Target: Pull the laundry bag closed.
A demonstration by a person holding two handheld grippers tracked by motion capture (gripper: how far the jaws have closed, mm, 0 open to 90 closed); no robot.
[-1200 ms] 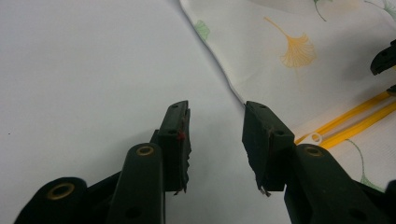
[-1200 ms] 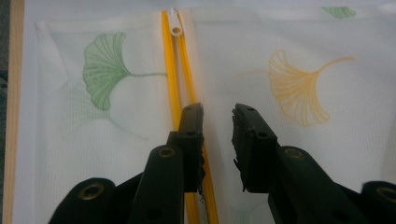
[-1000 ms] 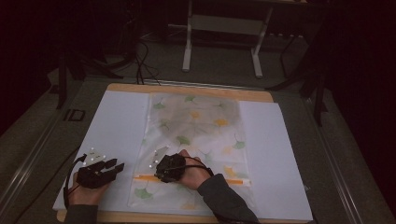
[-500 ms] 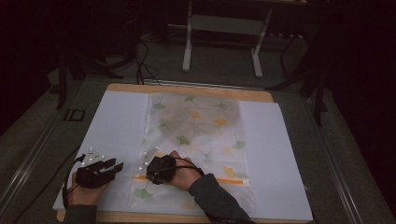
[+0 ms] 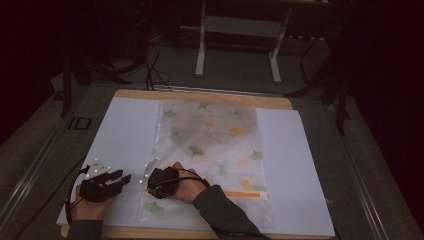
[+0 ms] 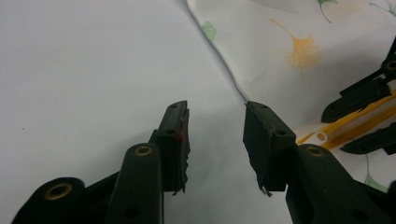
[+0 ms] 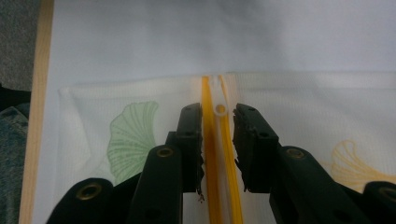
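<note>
The ginkgo-print zipper pouch (image 5: 210,155) lies lengthwise away from the person, its yellow zipper (image 7: 217,154) running crosswise. Right gripper (image 7: 218,122) fingers straddle the zipper, slightly parted; left gripper (image 6: 217,123) fingers gape, empty.

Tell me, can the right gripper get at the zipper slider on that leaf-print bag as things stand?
Probably yes. The right gripper has its jaws open either side of the yellow zipper, with the small white slider just ahead between the tips. Nothing lies between them, and the left gripper sits off to the side on the white sheet.

Frosted matt plastic zip bag (image 5: 215,150), glossy yellow zipper strip (image 7: 219,177), smooth white paper sheet (image 5: 125,140), wooden table (image 5: 200,96) edge.
</note>
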